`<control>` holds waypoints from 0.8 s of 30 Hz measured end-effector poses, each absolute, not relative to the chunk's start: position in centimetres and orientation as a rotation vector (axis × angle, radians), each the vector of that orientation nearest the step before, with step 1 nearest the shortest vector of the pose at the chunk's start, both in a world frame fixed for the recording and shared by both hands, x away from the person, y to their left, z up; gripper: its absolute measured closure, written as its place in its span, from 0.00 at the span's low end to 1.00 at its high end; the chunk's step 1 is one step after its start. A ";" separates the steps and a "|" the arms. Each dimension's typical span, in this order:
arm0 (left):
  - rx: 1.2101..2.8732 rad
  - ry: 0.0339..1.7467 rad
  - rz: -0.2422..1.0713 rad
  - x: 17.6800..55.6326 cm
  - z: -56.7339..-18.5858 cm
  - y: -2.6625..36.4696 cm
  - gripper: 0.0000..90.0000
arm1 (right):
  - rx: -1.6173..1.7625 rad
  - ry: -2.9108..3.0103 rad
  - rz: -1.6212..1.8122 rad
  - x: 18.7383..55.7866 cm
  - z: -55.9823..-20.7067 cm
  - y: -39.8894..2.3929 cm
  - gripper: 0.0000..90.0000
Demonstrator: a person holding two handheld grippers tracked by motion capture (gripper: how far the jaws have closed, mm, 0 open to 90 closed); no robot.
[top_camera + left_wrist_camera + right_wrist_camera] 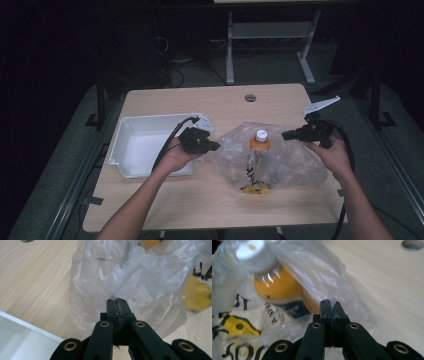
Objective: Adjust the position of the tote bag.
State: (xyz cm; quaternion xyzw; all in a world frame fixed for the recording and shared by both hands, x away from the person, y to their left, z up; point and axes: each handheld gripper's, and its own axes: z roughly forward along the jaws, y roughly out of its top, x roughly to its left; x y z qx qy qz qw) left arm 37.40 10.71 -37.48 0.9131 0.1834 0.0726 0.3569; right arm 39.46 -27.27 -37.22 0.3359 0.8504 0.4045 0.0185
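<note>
plastic bag (272, 160) lies near the middle of the surface (200, 200), crumpled and clear, with a bottle (260, 142) of orange drink inside it. the bottle's long axis runs toward and away from me in the high view: its white cap (261, 134) points to the far edge, and its lower end, toward me, is lost among black and yellow print. whether the bottle stands upright or leans i cannot tell. my left gripper (214, 146) has its jaws closed on a twisted pinch of the bag's left edge, the film bunching right at the tips. my right gripper (286, 134) is at the bag's right side with its jaws pressed together; from the right gripper view i cannot tell whether any film is caught between them. a white tray (131, 142) sits to the left, just beside my left hand (176, 156).
</note>
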 end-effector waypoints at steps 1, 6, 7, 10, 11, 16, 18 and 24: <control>2.351 0.478 0.186 37.2 -37.6 10.6 1.00 | 1.060 2.654 1.242 39.4 -37.5 -27.3 0.99; 2.376 0.456 0.187 36.7 -38.2 10.3 1.00 | 1.073 2.662 1.238 38.6 -39.1 -27.3 0.99; 2.381 0.455 0.187 36.6 -38.4 10.2 1.00 | 1.076 2.667 1.235 38.4 -39.5 -27.3 0.99; 2.387 0.456 0.191 36.4 -38.7 10.1 1.00 | 1.098 2.682 1.210 38.0 -40.7 -27.2 0.99; 2.387 0.460 0.190 36.2 -38.9 10.0 1.00 | 1.106 2.688 1.206 37.9 -41.1 -27.1 0.99; 2.415 0.433 0.194 35.9 -39.2 9.8 1.00 | 1.134 2.694 1.188 37.4 -42.6 -27.1 0.99; 2.417 0.427 0.196 35.5 -39.4 9.5 1.00 | 1.144 2.690 1.194 37.2 -43.0 -27.2 0.99; 2.415 0.427 0.181 35.0 -39.9 9.4 1.00 | 1.150 2.670 1.210 36.7 -44.0 -27.5 0.99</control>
